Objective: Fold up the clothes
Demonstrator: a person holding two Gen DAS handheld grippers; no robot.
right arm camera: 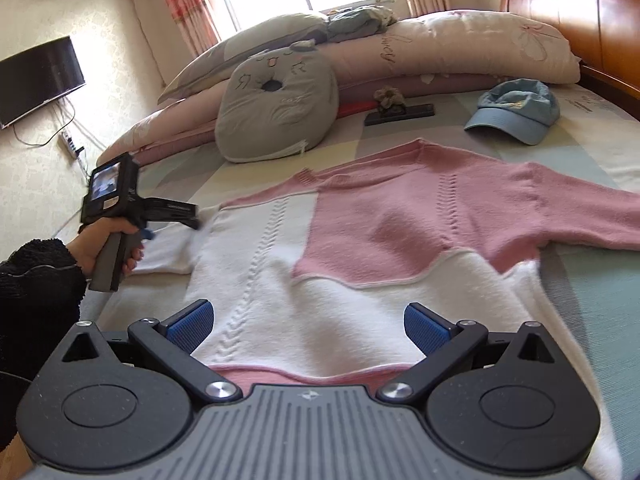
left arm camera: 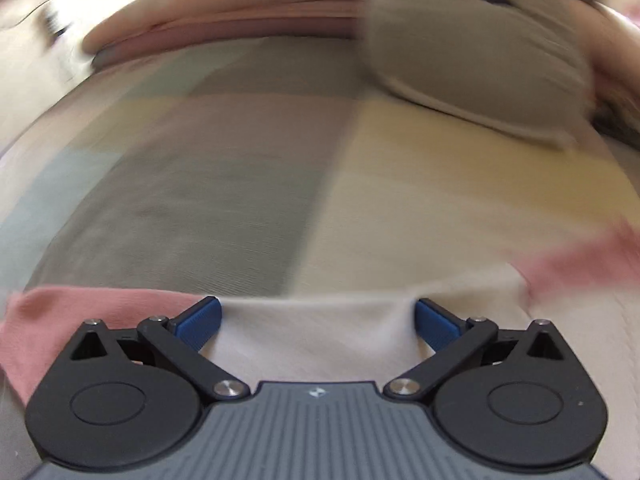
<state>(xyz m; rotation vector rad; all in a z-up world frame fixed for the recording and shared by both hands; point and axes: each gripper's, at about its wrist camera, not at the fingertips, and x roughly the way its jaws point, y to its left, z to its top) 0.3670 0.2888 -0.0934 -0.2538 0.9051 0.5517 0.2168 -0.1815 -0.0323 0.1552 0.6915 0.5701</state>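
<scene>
Two grippers are in play over a bed whose sheet (right arm camera: 592, 148) is checked in pale yellow, grey and light blue. A pink and white sweater (right arm camera: 340, 248) lies spread flat on that sheet, front up, its pink sleeve stretched out to the right and its white sleeve reaching left. The right gripper (right arm camera: 308, 326) hovers low over the white lower body of the sweater, its blue-padded fingers (right arm camera: 188, 326) spread wide with nothing between them. The left gripper (left arm camera: 316, 322) shows in its own blurred view with its fingers equally wide apart, white cloth of the sweater lying between and under the blue pads (left arm camera: 200, 320) but not pinched. From the right wrist view that same tool is held by a hand (right arm camera: 106, 246) in a dark fuzzy sleeve (right arm camera: 38, 280), at the white sleeve's end. Beyond the sweater a grey cat-face cushion (right arm camera: 276, 108) leans against rolled pink and floral bedding (right arm camera: 460, 48); stitched letters on the cushion are too small to read, and cursive script on the bedding looks like "lovely" but cannot be read with certainty. A light blue cap (right arm camera: 516, 110) sits near the wooden headboard (right arm camera: 580, 8), with a dark flat phone-like object (right arm camera: 400, 114) and a scrunchie (right arm camera: 386, 96) between cap and cushion. A dark screen (right arm camera: 36, 80) hangs on the wall at left.
</scene>
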